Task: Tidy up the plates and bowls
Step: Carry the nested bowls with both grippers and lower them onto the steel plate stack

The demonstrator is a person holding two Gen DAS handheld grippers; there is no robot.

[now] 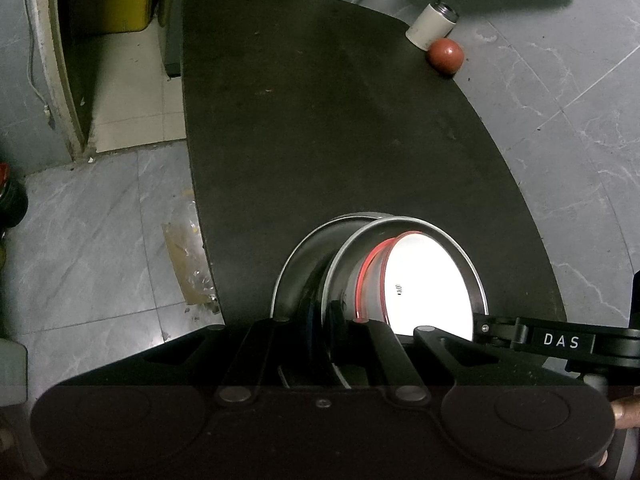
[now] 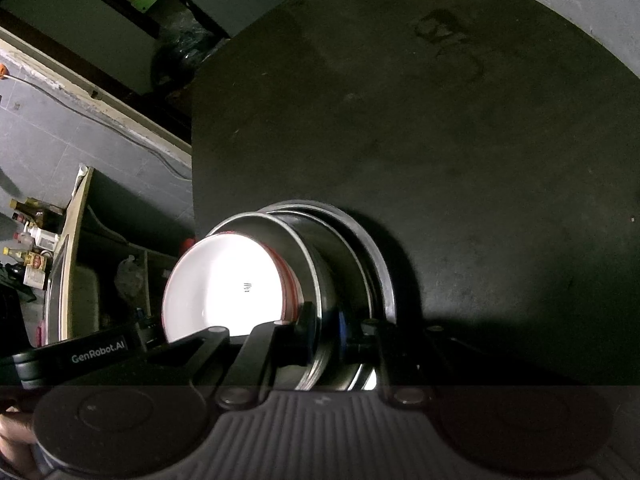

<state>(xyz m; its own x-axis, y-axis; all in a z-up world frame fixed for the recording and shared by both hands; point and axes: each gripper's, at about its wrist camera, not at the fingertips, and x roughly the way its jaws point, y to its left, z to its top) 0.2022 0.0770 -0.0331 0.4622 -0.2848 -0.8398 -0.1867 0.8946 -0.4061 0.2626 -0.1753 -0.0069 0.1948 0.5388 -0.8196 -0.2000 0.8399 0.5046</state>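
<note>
A stack of dishes sits at the near edge of the dark table [image 1: 320, 120]: a white bowl with a red rim [image 1: 428, 280] nested in a steel bowl [image 1: 400, 228], on a wider steel plate [image 1: 304, 256]. My left gripper [image 1: 320, 324] is shut on the stack's rims from one side. My right gripper [image 2: 332, 328] is shut on the same stack [image 2: 224, 284] from the other side; the steel plate [image 2: 372, 240] shows behind. Each gripper's body shows in the other's view.
A white jar [image 1: 430, 24] and a red-brown ball [image 1: 446, 55] sit at the table's far right edge. Grey tiled floor [image 1: 100, 232] lies to the left, with a yellow box [image 1: 116, 4] beyond. A shelf with bottles [image 2: 36, 248] stands left of the table.
</note>
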